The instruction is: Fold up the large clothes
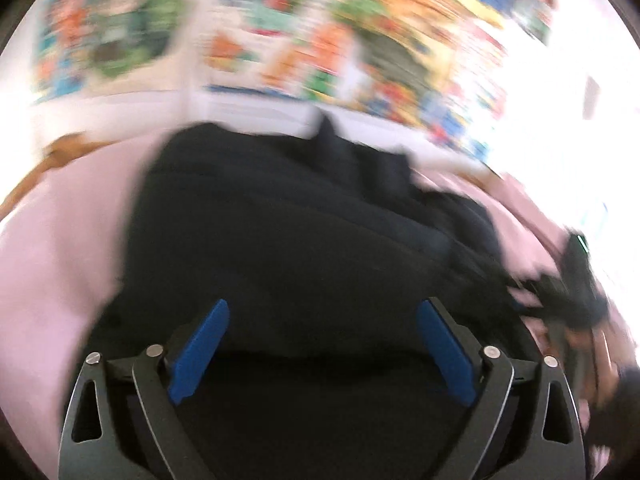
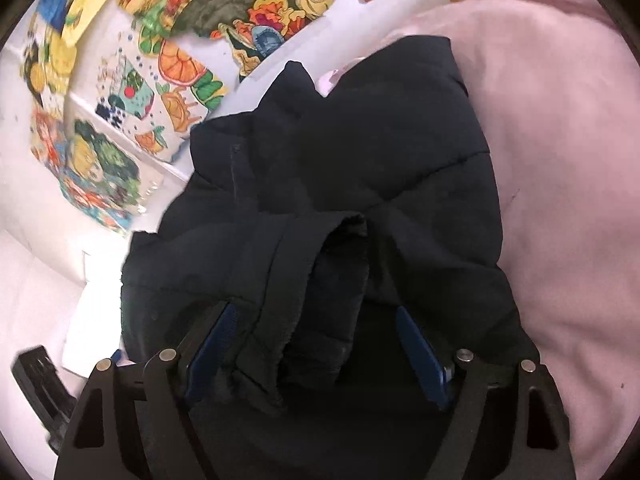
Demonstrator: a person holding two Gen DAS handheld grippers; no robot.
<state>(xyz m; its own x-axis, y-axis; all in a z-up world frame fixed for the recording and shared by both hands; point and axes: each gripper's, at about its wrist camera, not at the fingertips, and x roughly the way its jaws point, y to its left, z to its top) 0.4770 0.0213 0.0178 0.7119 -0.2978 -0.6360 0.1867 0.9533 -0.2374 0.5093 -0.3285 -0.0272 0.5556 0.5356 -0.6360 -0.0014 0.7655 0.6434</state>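
Note:
A dark navy padded jacket (image 1: 288, 232) lies bunched on a pink bedsheet (image 1: 60, 260); the left wrist view is motion-blurred. My left gripper (image 1: 322, 308) is open just above the jacket's near edge, nothing between its blue pads. In the right wrist view the jacket (image 2: 360, 152) fills the middle, with a sleeve cuff (image 2: 320, 280) lying between the fingers. My right gripper (image 2: 316, 316) is open wide around that cuff, the pads not pressing it. The right gripper also shows in the left wrist view (image 1: 572, 292) at the jacket's right edge.
Colourful drawings cover the white wall (image 2: 132, 92) behind the bed. The pink sheet (image 2: 568, 160) spreads to the right of the jacket. A black device (image 2: 40, 384) lies at lower left near a white sheet of paper (image 2: 92, 320).

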